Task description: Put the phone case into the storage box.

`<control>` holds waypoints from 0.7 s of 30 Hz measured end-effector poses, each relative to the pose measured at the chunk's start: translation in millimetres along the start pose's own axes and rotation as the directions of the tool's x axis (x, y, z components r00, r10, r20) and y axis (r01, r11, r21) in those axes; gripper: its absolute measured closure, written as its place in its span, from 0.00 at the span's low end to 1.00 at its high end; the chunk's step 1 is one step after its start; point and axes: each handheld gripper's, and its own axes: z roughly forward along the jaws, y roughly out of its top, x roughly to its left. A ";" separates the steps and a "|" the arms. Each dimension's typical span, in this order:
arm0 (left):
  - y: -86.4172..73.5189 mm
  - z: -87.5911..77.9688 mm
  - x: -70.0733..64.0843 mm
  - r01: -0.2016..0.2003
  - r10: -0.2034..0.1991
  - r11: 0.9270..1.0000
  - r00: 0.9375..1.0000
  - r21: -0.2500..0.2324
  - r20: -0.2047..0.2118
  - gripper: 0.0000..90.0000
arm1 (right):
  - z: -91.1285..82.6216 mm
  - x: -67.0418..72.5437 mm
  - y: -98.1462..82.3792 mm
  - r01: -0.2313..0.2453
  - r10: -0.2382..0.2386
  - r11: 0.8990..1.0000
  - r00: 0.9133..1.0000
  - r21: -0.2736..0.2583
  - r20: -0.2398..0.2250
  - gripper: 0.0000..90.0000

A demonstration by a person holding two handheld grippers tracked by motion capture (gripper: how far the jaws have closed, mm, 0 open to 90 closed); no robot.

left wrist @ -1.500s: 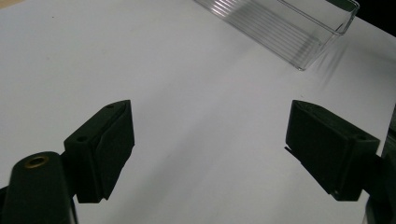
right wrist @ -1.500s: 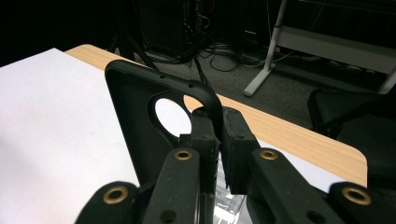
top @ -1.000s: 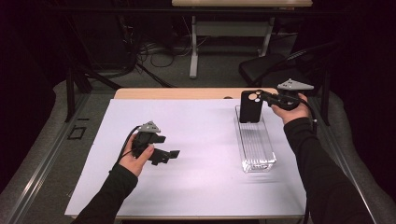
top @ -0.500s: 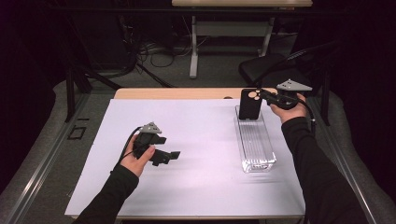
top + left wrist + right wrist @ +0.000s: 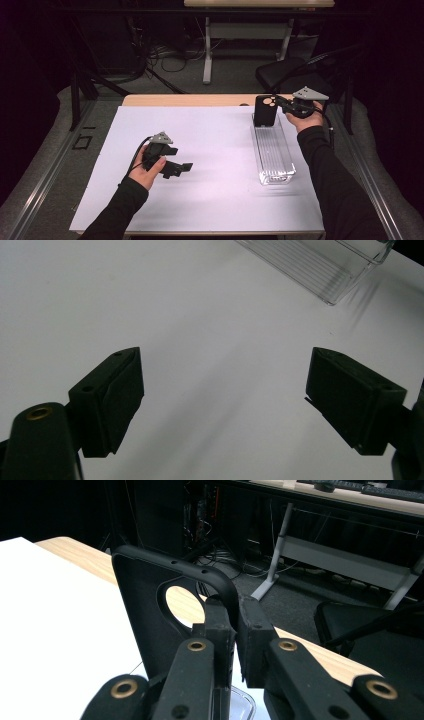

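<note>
A black phone case with a round camera cut-out stands upright at the far end of a clear plastic tray. My right gripper is shut on the case's upper right edge; in the right gripper view the case fills the left and my gripper pinches its rim. My left gripper rests low over the white sheet at the left, jaws wide apart with nothing between them. In the left gripper view my gripper faces bare white sheet, with the tray's corner beyond.
A white sheet covers most of the wooden table, whose far strip stays bare. A black chair, desk legs and cables stand on the floor behind the table. Dark grey floor runs along both sides.
The case in my right gripper has lifted slightly and shifted a little toward the tray's far end. My left gripper has stayed where it was.
</note>
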 end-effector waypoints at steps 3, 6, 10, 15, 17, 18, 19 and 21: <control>-0.8 -0.3 0.4 0.001 -0.001 1.000 1.000 -0.002 -0.001 0.18 | 2.7 -0.1 -1.6 0.005 -0.005 1.000 1.000 0.000 0.004 0.95; -1.3 -0.5 1.0 0.004 -0.004 1.000 1.000 -0.001 0.000 0.18 | 5.1 -0.7 -3.6 0.006 -0.006 1.000 1.000 0.001 0.008 0.95; -1.6 0.2 1.6 0.003 -0.003 1.000 1.000 0.001 -0.001 0.18 | 7.7 -1.1 -6.6 0.008 -0.008 1.000 1.000 0.001 0.012 0.95; -2.2 2.0 2.4 0.006 -0.006 1.000 1.000 0.011 0.000 0.18 | 10.5 -2.7 -10.3 0.010 -0.010 1.000 1.000 -0.007 0.015 0.95; -2.2 2.6 2.5 0.007 -0.007 1.000 1.000 0.011 0.000 0.18 | 10.6 -3.5 -11.1 0.004 -0.004 1.000 1.000 -0.008 0.015 0.95; -2.0 2.9 2.5 0.007 -0.007 1.000 1.000 0.010 0.001 0.18 | 10.6 -4.0 -11.4 0.005 -0.005 1.000 1.000 -0.008 0.015 0.95; -1.9 3.3 2.2 0.006 -0.006 1.000 1.000 0.008 0.001 0.18 | 10.5 -4.5 -11.5 0.006 -0.006 1.000 1.000 -0.007 0.016 0.95; -1.9 4.2 1.6 0.006 -0.006 1.000 1.000 0.006 0.002 0.18 | 10.4 -5.3 -11.8 0.011 -0.011 1.000 1.000 -0.009 0.016 0.95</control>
